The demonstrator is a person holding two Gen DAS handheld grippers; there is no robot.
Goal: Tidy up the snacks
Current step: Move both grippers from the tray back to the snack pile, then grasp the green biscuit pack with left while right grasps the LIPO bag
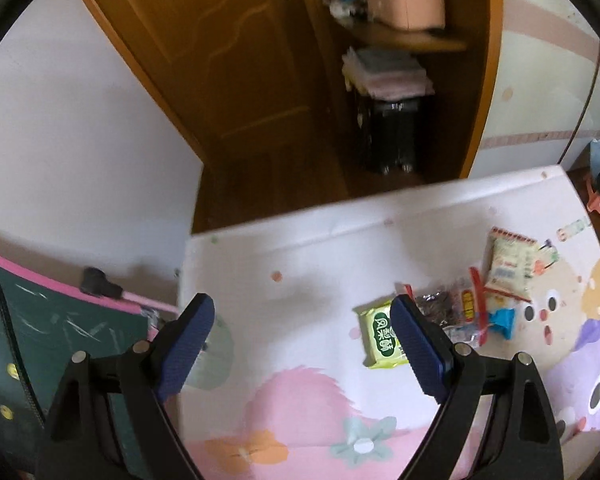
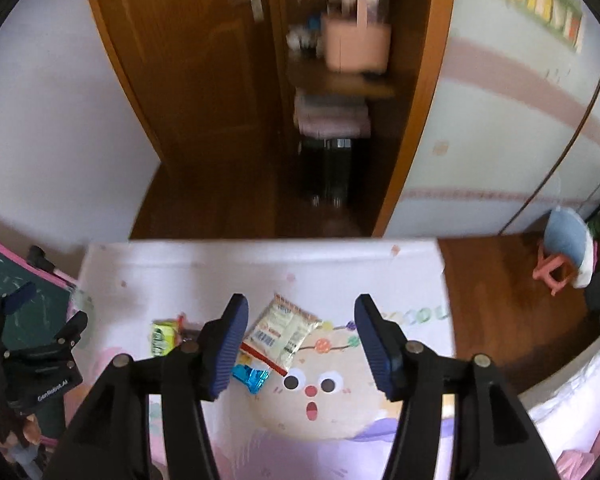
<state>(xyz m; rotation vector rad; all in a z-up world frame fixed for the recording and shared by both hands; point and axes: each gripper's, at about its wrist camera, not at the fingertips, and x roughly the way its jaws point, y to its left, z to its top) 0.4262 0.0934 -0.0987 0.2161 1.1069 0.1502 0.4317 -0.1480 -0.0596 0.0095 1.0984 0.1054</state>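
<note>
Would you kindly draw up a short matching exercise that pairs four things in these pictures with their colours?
Things:
1. snack packet with the large printed characters
2. small crinkled wrapper
3. basket on the shelf
4. door

Colours:
A. brown
B. pink
C. yellow-green
D. bright blue

Pairs: 1-C, 2-D, 3-B, 4-A
</note>
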